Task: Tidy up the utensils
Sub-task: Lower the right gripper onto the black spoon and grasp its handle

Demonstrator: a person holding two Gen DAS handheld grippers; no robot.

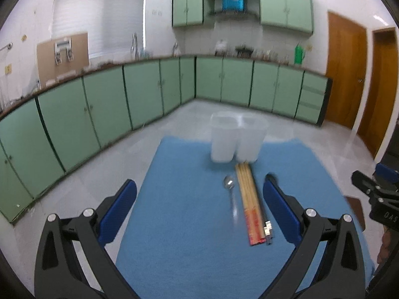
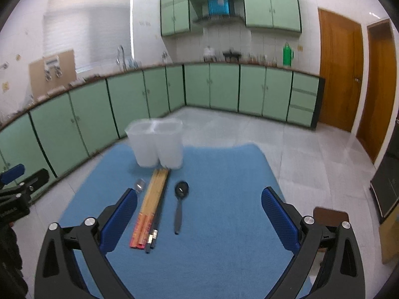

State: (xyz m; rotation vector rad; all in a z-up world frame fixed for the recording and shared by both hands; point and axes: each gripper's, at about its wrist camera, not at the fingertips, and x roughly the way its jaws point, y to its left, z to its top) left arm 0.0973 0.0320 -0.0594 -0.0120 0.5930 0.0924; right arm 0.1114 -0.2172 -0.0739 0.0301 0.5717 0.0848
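While both grippers gape, chopsticks (image 2: 152,204) lie flat.

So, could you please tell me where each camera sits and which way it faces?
Left wrist: on the left tongs, open, facing the white holder across the blue mat; the right tongs show at the right edge.
Right wrist: on the right tongs, open, facing likewise; the left tongs show at the left edge.
Shared: holder, mat, chopsticks, metal spoon; black spoon only here.
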